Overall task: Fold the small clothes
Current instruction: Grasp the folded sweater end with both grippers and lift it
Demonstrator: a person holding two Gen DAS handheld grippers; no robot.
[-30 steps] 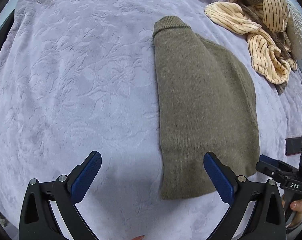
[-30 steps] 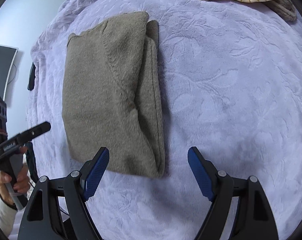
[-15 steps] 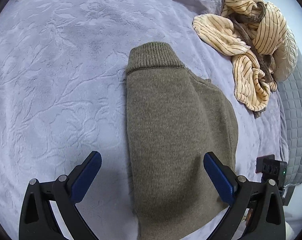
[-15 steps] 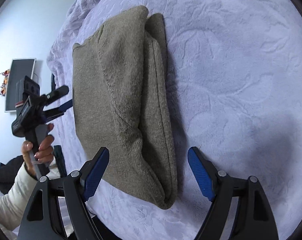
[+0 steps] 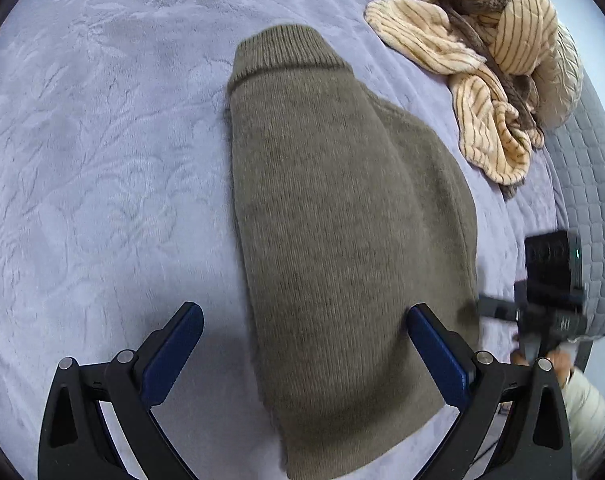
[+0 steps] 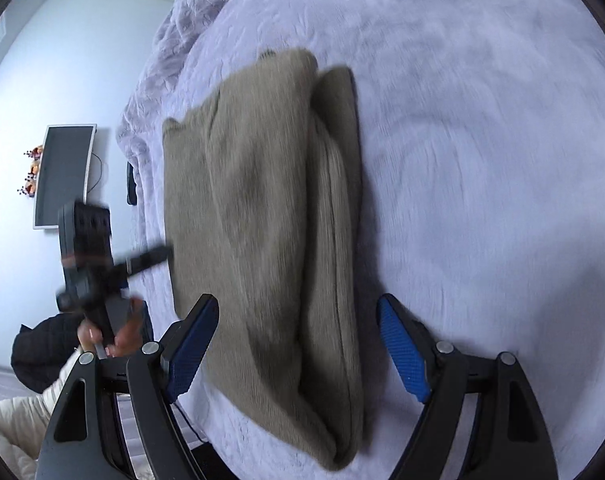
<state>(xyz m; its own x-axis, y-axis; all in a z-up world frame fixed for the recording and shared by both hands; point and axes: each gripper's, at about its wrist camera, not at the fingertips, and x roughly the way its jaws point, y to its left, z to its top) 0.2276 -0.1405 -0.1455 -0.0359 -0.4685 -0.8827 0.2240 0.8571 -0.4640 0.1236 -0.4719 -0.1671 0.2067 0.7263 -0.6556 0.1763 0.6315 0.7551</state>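
With both the left claw (image 5: 304, 364) and right claw (image 6: 298, 350) spread apart and empty, a shallow pinch could catch only the olive sweater's (image 5: 342, 240) top layer and undo its folds.

Bare blanket (image 5: 102, 168) is lying open left of the sweater (image 5: 342, 240); striped clothes (image 5: 490, 64) are crowding its far right.

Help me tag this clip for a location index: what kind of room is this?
Most likely a bedroom. The sweater lies on a lavender embossed blanket spread over a wide soft surface like a bed, with a grey quilted cover at its edge and a screen on the pale wall.
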